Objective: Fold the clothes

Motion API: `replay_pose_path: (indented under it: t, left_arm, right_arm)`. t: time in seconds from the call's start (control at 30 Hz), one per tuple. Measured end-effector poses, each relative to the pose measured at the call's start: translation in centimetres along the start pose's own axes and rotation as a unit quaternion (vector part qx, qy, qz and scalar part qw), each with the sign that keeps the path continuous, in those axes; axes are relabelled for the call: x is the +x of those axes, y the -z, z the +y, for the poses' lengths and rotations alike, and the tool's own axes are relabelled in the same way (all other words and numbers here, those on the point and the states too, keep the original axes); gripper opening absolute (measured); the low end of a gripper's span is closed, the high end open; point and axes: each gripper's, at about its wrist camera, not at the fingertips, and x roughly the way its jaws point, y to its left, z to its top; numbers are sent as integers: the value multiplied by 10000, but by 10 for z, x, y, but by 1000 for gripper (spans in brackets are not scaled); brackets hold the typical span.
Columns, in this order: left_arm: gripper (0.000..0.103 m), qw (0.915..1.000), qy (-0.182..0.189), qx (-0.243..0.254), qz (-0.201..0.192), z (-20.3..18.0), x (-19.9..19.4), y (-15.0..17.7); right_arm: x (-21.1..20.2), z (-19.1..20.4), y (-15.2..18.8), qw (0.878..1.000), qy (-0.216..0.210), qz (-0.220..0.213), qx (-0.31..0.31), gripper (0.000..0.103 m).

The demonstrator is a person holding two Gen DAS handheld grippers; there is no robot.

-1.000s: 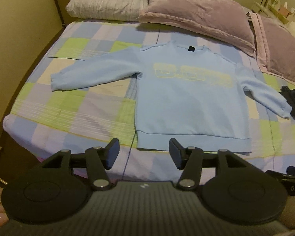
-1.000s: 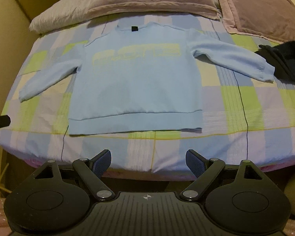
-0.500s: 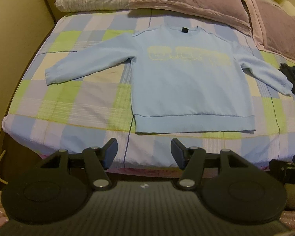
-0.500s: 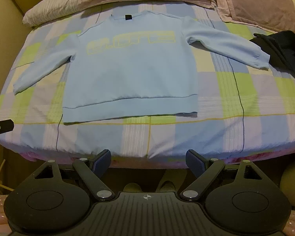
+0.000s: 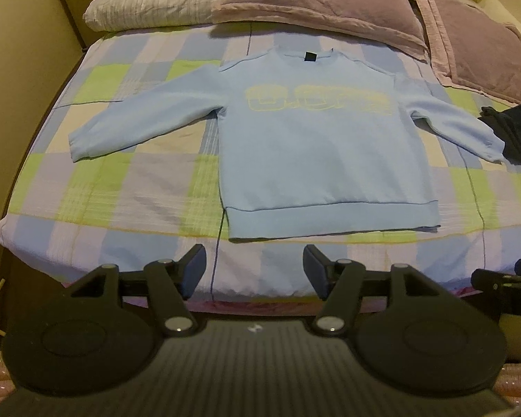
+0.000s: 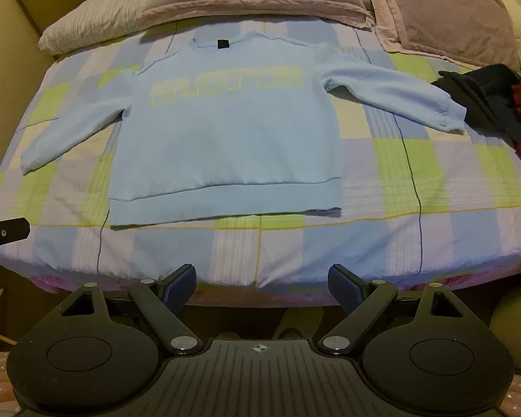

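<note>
A light blue sweatshirt [image 5: 316, 153] with yellow lettering lies flat, face up, on the checked bed [image 5: 121, 187], both sleeves spread out to the sides and hem toward me. It also shows in the right wrist view [image 6: 225, 139]. My left gripper [image 5: 254, 269] is open and empty, held off the bed's near edge, just short of the hem. My right gripper [image 6: 261, 286] is open and empty, farther back over the bed's front edge. Neither touches the sweatshirt.
Pillows [image 5: 316, 0] line the head of the bed. A pile of dark and red clothes [image 6: 496, 100] lies by the right sleeve cuff. A wall [image 5: 17, 69] runs along the bed's left side. The left gripper's tip shows in the right wrist view [image 6: 3, 234].
Both grippers have drawn back and lifted slightly, so the sweatshirt sits farther up in both views. The jaws stayed open. The sweatshirt has not moved.
</note>
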Motion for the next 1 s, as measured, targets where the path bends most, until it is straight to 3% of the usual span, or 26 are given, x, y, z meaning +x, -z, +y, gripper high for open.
replay_pose_path:
  t: [1.0]
  left_arm:
    - [58,9992,-190,-335,68,29,4,-3]
  right_arm:
    - [-3,20,-18,9996,-37,-206,-184,86]
